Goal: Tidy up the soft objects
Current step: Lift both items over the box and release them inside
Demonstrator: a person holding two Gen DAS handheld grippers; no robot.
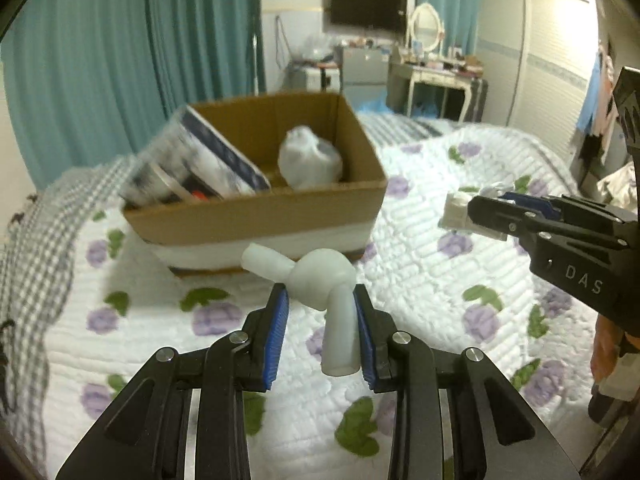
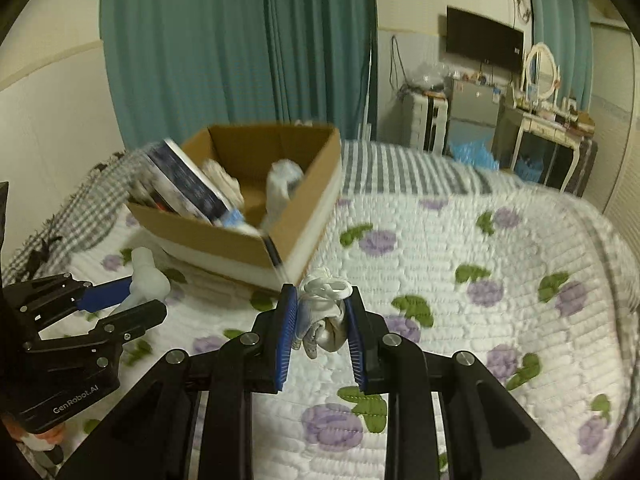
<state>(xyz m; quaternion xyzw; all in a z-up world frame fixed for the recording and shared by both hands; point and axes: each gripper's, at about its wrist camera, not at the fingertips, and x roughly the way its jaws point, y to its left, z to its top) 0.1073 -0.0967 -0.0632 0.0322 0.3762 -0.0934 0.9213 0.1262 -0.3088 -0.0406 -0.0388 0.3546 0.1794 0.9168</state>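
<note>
Clenched in my left gripper (image 1: 320, 312) is a white rubbery toy (image 1: 320, 280); my right gripper (image 2: 322, 320) grips a white bundle (image 2: 322, 312). Both hover before the box (image 1: 260, 208), which holds a bagged item (image 1: 310, 160); two drops remain.

Right gripper (image 2: 320, 320): clamped on a white bundle (image 2: 325, 312).
Left gripper (image 2: 120, 300): at left, holding a pale toy (image 2: 146, 276).
Box (image 2: 224, 240): on the quilt (image 2: 460, 312), beyond both grippers.

Beyond the jaws hang teal curtains (image 1: 120, 52); a black television (image 1: 369, 6) is on the far wall above a cluttered dressing table (image 1: 434, 74) with an oval mirror (image 1: 426, 24).
</note>
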